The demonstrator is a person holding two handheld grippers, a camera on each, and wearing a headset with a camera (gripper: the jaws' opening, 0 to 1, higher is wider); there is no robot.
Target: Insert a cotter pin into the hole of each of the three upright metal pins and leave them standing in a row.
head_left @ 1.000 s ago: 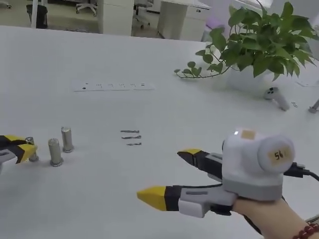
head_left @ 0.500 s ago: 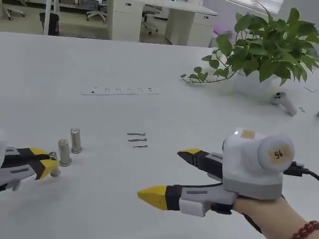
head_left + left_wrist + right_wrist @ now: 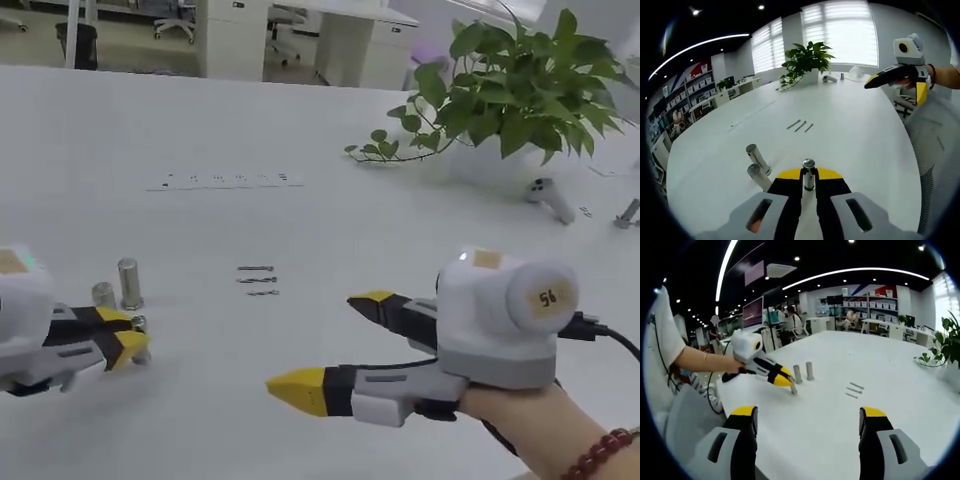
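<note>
Left gripper clamped on the nearest metal pin; right gripper spread wide, holding nothing.
Closest in the head view, the right gripper hangs over the white table with its yellow-tipped jaws far apart. At the left, the left gripper's jaws press on either side of the upright pin, which stands on the table. Just behind it stand the other two metal pins, upright and side by side. Further right lie three cotter pins, loose and parallel. Beyond are a power strip and a potted plant.
</note>
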